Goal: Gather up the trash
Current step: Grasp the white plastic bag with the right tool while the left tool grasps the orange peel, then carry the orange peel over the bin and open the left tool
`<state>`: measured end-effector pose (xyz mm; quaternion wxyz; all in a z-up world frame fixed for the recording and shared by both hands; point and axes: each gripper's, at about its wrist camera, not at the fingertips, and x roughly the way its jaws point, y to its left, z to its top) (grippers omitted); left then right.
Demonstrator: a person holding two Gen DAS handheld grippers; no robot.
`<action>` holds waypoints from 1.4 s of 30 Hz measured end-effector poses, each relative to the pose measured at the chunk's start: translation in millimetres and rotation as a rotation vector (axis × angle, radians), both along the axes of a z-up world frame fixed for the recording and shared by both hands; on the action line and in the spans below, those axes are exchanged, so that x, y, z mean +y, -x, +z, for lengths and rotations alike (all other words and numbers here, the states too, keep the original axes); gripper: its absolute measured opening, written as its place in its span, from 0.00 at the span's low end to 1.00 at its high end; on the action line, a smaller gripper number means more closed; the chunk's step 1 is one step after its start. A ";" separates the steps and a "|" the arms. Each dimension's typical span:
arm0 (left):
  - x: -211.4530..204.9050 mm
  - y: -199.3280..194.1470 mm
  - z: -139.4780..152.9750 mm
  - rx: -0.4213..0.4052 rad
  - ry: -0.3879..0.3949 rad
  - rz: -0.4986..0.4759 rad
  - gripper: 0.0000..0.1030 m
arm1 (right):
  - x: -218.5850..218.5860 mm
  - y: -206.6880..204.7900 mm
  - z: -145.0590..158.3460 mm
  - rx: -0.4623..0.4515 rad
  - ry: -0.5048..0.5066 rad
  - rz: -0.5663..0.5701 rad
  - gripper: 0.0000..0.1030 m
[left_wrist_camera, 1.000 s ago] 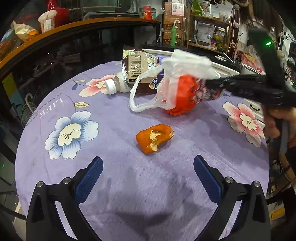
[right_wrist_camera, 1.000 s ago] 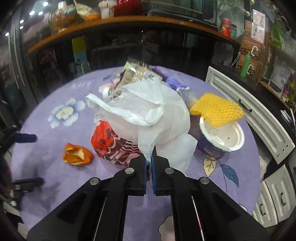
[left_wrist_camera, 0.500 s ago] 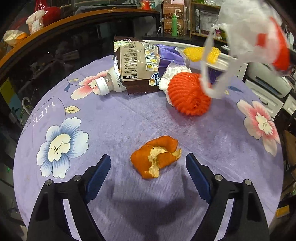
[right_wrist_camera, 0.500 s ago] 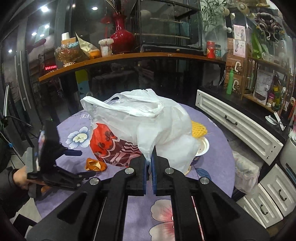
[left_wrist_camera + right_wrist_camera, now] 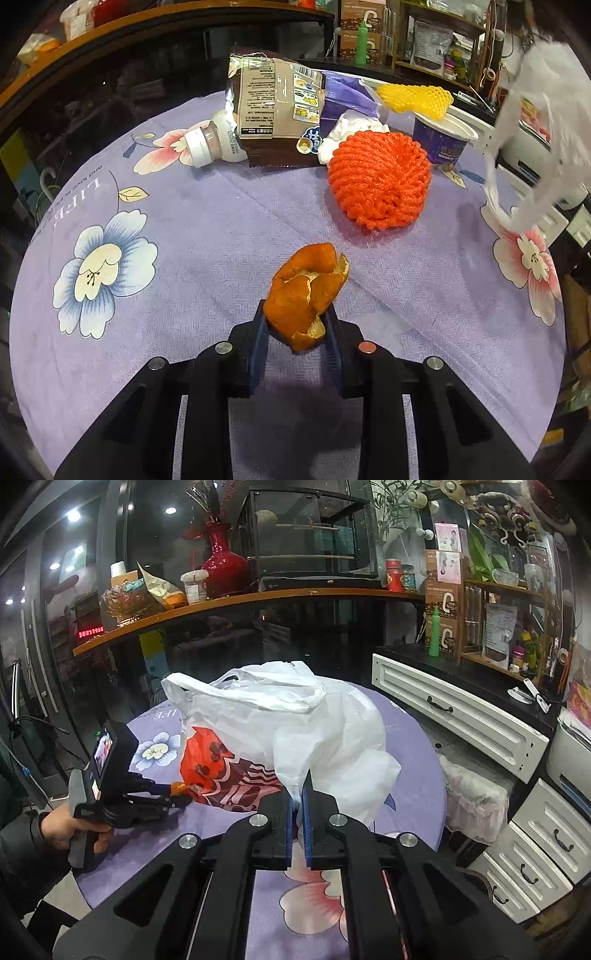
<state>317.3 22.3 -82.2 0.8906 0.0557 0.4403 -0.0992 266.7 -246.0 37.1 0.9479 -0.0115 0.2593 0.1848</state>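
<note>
Left gripper (image 5: pixel 295 328): we find it clamped on the orange peel (image 5: pixel 308 295), lower centre of frame.
Right gripper (image 5: pixel 298 805): we find it pinching the white bag (image 5: pixel 295 723), centre frame, above the table (image 5: pixel 155 834).

curled orange peel (image 5: pixel 306 291), white plastic bag (image 5: pixel 295 723) aloft

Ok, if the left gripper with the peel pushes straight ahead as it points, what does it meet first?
Probably the orange foam net, slightly right of the line. The left gripper is shut on the orange peel; bare tablecloth lies between. Depth is hard to judge.
</note>
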 end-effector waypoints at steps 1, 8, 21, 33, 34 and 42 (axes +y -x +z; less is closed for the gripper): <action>-0.2 1.1 0.2 -0.002 0.002 0.003 0.27 | -2.7 2.0 -2.0 0.004 -0.005 -0.002 0.05; -6.2 15.8 8.5 -0.051 0.000 0.000 0.26 | -19.6 13.5 -15.5 0.026 -0.034 -0.027 0.05; -59.6 80.3 55.1 -0.180 0.099 -0.108 0.26 | -72.3 55.6 -28.3 0.025 -0.077 -0.107 0.05; -157.8 114.1 74.9 -0.230 0.148 -0.321 0.26 | -143.7 106.1 -41.0 0.028 -0.103 -0.251 0.05; -168.8 116.4 75.3 -0.231 0.148 -0.344 0.26 | -151.1 110.1 -42.2 0.028 -0.109 -0.265 0.05; -248.3 119.6 57.2 -0.151 0.165 -0.500 0.26 | -191.6 137.8 -51.7 0.008 -0.066 -0.396 0.05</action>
